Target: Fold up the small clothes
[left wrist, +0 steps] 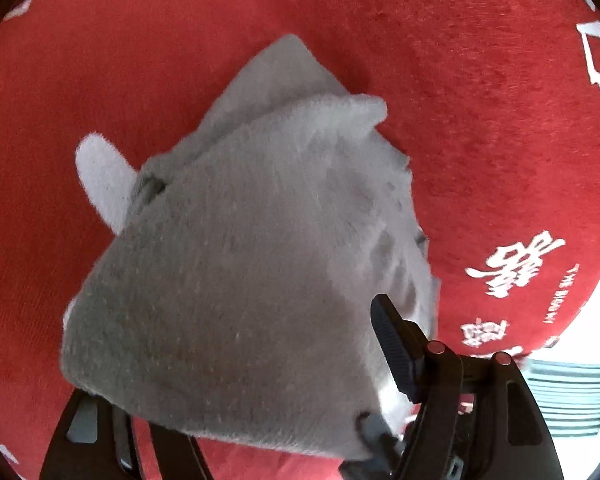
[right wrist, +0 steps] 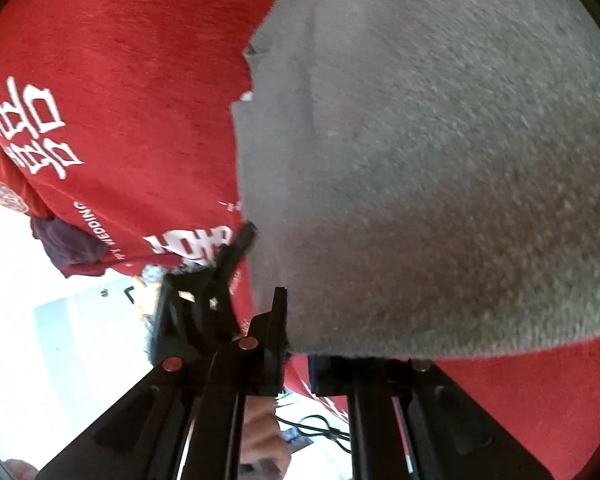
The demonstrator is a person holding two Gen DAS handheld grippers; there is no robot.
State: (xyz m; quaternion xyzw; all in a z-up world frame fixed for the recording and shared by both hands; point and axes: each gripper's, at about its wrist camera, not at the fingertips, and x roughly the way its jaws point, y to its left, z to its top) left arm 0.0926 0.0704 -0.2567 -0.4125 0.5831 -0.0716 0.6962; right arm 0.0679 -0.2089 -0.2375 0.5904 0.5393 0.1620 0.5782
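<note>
A small grey fleece garment point(left wrist: 252, 264) hangs over a red cloth with white characters point(left wrist: 480, 128). In the left wrist view it covers my left gripper point(left wrist: 260, 420); only the right finger point(left wrist: 396, 352) shows, pressed against the fabric's edge, and the left finger is hidden under the cloth. In the right wrist view the same grey garment point(right wrist: 440, 180) fills the right half and drapes over my right gripper point(right wrist: 296, 344). The left finger point(right wrist: 278, 320) sits at the cloth's lower edge; the right finger is hidden. The other gripper's black frame point(right wrist: 204, 292) shows beside it.
The red cloth point(right wrist: 132, 100) ends at an edge at lower left of the right wrist view, with a white floor point(right wrist: 60, 320) and a dark purple piece of fabric point(right wrist: 68, 248) beyond. A striped vent-like panel point(left wrist: 572, 396) shows at the left view's lower right.
</note>
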